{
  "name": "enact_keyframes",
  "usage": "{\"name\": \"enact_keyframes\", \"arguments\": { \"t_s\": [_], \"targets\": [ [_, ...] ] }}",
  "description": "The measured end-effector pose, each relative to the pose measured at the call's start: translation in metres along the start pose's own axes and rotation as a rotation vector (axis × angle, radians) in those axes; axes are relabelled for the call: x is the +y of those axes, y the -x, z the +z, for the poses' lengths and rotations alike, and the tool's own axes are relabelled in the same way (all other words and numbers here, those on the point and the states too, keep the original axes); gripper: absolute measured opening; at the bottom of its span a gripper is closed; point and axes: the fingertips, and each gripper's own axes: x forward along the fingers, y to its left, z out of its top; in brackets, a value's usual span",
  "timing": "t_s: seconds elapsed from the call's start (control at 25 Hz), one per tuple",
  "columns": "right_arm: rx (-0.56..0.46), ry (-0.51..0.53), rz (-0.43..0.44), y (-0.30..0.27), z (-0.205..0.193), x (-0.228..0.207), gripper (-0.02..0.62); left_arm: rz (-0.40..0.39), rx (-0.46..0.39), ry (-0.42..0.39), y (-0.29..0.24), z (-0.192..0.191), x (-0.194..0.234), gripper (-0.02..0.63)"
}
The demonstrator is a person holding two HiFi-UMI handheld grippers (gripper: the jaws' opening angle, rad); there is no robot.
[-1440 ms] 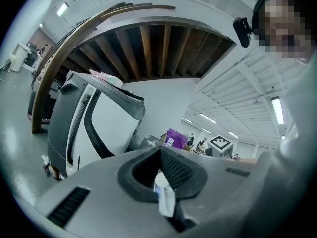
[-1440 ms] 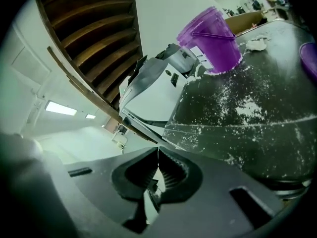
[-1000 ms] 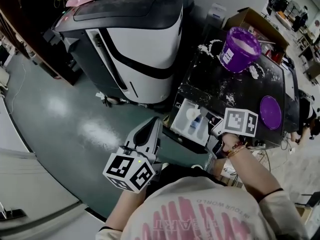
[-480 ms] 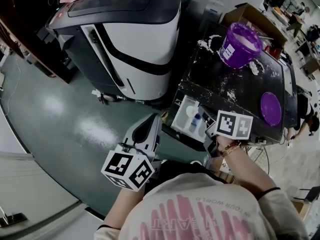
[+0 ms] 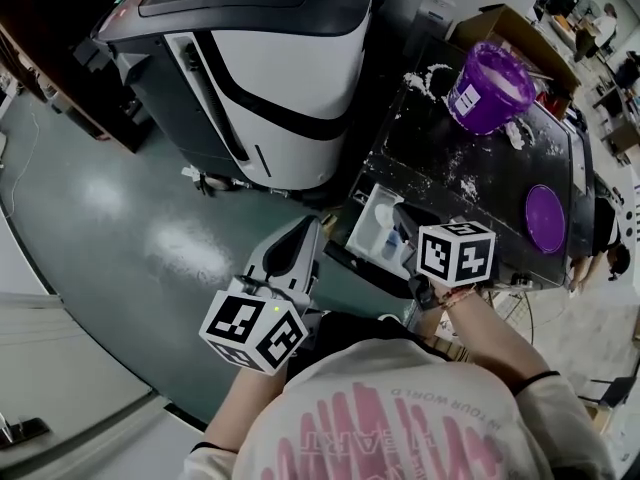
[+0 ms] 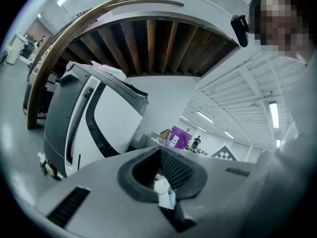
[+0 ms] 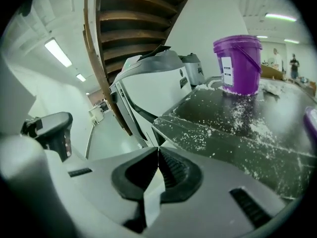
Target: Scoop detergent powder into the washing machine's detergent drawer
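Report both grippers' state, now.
Left gripper: closed, holding nothing.
Right gripper: closed; a white strip shows in the jaw gap, whether gripped cannot be told.

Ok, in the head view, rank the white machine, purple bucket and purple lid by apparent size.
1. white machine, by far the largest.
2. purple bucket.
3. purple lid, smallest, though it lies flat and is seen at a slant.

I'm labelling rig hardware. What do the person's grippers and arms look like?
Both the left gripper and right gripper are grey moulded shells with dark ribbed pads. Each carries a white cube of black square markers. The person wears a light T-shirt with pink print, plus a right-wrist bracelet.
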Motion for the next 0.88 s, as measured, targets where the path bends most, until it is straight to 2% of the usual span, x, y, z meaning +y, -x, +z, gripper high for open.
{"name": "enact_keyframes", "arguments": {
  "t_s": [0.2, 0.6, 0.88],
  "targets": [
    [0.05, 0.148, -0.024, -0.006, -0.006, 0.006, 0.002, 0.007, -0.002, 0.004, 0.002, 0.0, 0.004, 0.003],
    [0.123, 0.266, -0.048, -0.007, -0.02, 0.011, 0.002, -0.007, -0.006, 0.014, 0.005, -0.002, 0.004, 0.003],
    [0.162, 0.434, -0.071, -0.01, -0.027, 0.021, 0.002, -0.011, -0.019, 0.01, 0.009, 0.0, 0.004, 0.003]
  ]
}}
